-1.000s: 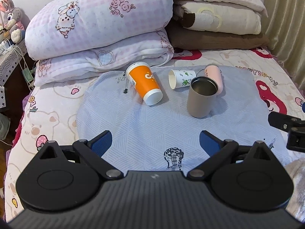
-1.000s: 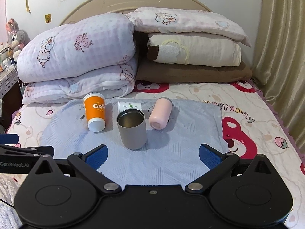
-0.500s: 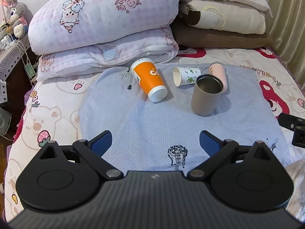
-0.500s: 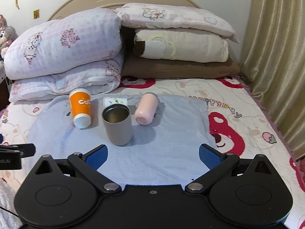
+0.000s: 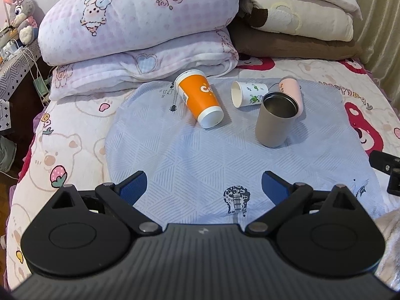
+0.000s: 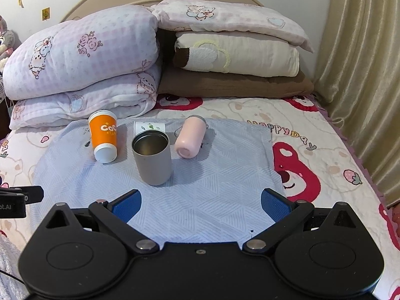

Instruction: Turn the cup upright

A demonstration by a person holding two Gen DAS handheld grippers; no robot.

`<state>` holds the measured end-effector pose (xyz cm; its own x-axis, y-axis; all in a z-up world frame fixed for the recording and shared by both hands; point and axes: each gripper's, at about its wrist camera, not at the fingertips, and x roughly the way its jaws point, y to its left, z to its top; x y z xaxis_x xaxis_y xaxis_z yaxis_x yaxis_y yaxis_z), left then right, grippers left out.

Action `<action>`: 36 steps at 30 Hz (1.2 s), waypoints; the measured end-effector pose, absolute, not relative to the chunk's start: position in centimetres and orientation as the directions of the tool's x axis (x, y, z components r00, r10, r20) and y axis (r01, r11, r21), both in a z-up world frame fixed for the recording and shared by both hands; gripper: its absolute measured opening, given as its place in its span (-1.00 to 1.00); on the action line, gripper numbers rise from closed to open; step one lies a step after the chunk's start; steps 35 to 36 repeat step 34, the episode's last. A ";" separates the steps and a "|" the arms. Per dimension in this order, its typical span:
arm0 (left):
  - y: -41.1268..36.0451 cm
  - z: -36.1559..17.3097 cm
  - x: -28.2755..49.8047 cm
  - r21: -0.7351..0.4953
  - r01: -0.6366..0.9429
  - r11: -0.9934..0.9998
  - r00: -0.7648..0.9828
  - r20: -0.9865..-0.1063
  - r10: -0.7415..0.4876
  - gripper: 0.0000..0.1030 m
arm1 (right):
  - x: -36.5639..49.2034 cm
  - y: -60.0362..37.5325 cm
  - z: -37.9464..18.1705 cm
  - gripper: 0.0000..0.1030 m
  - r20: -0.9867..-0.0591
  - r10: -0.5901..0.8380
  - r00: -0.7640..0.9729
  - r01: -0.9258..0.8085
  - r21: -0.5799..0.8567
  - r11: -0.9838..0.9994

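On a light blue mat [image 5: 200,160] on the bed, a grey metal cup [image 5: 276,120] [image 6: 152,158] stands upright. An orange paper cup [image 5: 200,100] [image 6: 103,135] lies on its side, base toward me. A small white paper cup with green print [image 5: 247,96] [image 6: 150,126] lies on its side behind the grey cup. A pink cup [image 5: 291,91] [image 6: 191,136] lies on its side to the right. My left gripper [image 5: 203,187] and right gripper [image 6: 201,203] are both open and empty, well short of the cups.
Folded quilts [image 6: 82,67] and stacked pillows [image 6: 235,57] line the head of the bed behind the cups. A curtain [image 6: 362,62] hangs at the right. A bedside stand with cables and a plush toy [image 5: 20,12] is at the left.
Both grippers have drifted a little nearer the cups, the right one swinging back to the left. The cups have not moved. Both grippers stay open.
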<state>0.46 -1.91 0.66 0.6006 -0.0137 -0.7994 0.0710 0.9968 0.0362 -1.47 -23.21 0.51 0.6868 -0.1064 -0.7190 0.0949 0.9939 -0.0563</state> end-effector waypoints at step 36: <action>-1.2 0.4 0.8 -0.001 0.087 0.996 0.578 -0.814 -0.052 0.99 | -1.5 -23.6 0.4 1.00 -0.725 -0.116 0.679 0.105 -0.060 0.993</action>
